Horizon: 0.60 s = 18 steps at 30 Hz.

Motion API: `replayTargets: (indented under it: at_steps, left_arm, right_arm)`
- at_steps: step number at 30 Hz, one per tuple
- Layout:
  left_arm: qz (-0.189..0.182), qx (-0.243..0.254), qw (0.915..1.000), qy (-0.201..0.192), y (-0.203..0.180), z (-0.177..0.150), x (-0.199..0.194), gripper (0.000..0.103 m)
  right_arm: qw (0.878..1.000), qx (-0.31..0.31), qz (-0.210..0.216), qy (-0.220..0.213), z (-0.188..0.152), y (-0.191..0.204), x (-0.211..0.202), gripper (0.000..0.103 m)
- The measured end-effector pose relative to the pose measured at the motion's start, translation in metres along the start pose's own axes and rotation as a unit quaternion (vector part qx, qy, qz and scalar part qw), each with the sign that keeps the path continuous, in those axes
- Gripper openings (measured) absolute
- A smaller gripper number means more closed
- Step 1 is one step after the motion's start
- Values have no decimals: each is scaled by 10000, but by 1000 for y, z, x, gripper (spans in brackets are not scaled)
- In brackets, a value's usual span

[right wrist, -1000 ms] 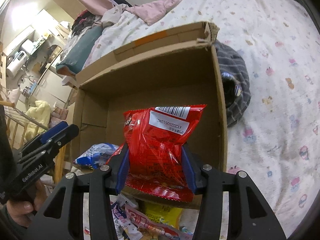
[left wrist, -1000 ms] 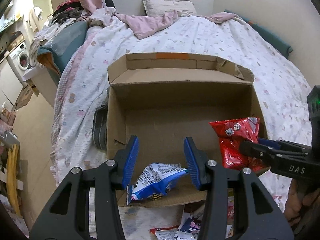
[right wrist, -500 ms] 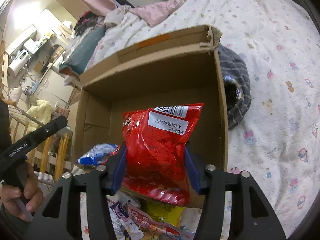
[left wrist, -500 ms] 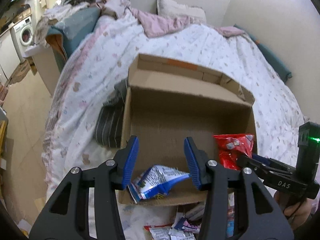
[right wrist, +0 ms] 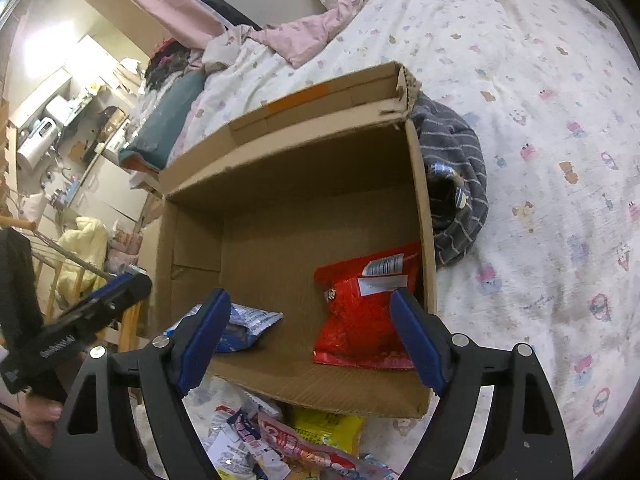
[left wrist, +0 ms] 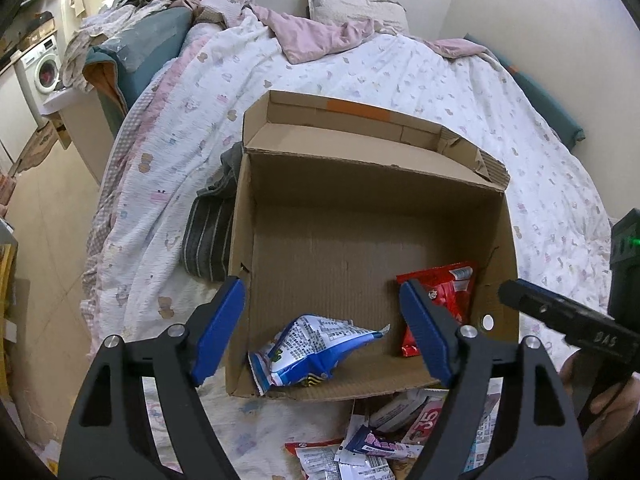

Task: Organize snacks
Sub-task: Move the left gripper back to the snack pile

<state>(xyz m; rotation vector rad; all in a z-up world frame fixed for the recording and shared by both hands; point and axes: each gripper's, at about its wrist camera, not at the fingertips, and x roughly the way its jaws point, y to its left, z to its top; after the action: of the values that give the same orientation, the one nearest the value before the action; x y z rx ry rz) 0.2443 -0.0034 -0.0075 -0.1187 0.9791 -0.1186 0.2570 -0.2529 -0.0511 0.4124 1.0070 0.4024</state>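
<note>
Two snack bags in cardboard box: red bag, blue bag.

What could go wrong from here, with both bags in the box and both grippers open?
The blue-and-white bag lies against the cardboard box's near wall, so reaching for the loose snack pile may snag that wall. The box sits on soft bedding and might shift. The red bag leans and may slump.

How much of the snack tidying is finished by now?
Two bags already lie in the cardboard box: a blue and white packet and a red bag. Nothing is in hand; the left gripper and right gripper are both open. A pile of loose packets in front of the box is left.
</note>
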Motion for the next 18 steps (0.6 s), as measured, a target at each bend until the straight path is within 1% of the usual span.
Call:
replayTargets:
  at_steps: [4, 8, 11, 13, 18]
  left_arm:
    - [13, -32, 10000, -31, -1, -5, -7, 77]
    - [49, -32, 10000, -15, -1, -18, -19, 77]
    - [57, -37, 10000, 27, 2, -27, -27, 77]
    - [77, -96, 9999, 87, 5, -32, -31, 77]
    - [179, -274, 9986, 418, 19, -52, -35, 77]
  right_arm:
    - [9999, 25, 12, -122, -4, 2, -14, 84]
    - [9998, 123, 40, -123, -16, 4, -26, 84]
    - [9999, 77, -30, -119, -25, 6, -32, 84]
    - [9999, 28, -65, -126, -31, 8, -37, 84]
    - [9999, 76, -105, -93, -48, 7, -46, 84]
